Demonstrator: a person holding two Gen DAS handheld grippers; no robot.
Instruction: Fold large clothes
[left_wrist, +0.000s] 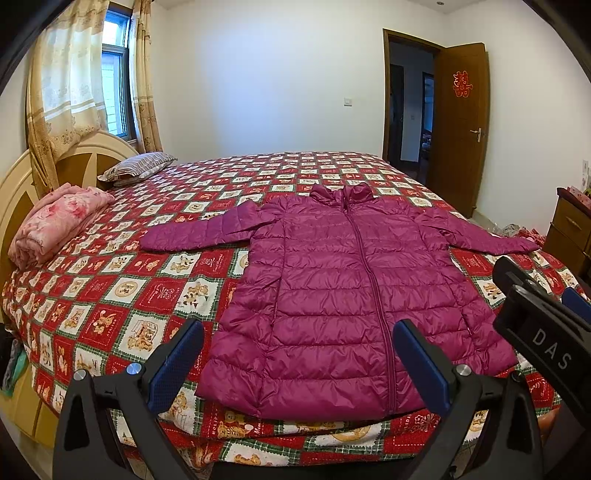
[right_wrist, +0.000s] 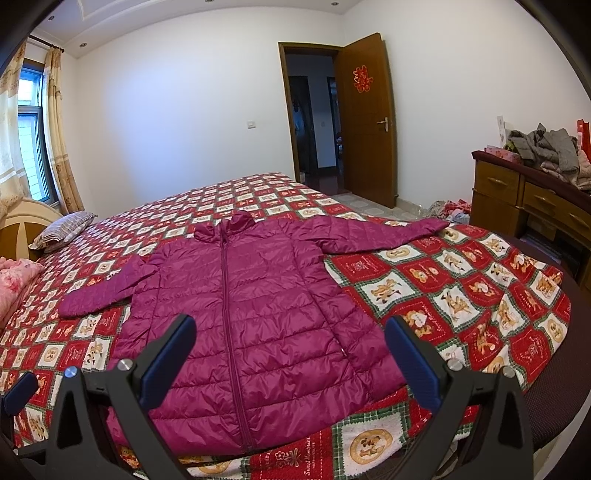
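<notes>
A long magenta quilted down jacket (left_wrist: 343, 295) (right_wrist: 251, 314) lies flat and face up on the bed, zipped, with both sleeves spread out sideways and its hem toward me. My left gripper (left_wrist: 297, 360) hangs open above the hem, empty. My right gripper (right_wrist: 290, 352) is also open and empty, above the jacket's lower right part. The right gripper's body (left_wrist: 535, 321) shows at the right edge of the left wrist view. A blue pad of the left gripper (right_wrist: 18, 393) peeks in at the lower left of the right wrist view.
The bed has a red patchwork quilt (left_wrist: 122, 295) (right_wrist: 461, 295). A folded pink blanket (left_wrist: 55, 221) and a striped pillow (left_wrist: 136, 168) lie by the headboard. A wooden dresser (right_wrist: 535, 206) with piled clothes stands at the right. A brown door (right_wrist: 365, 122) is open behind.
</notes>
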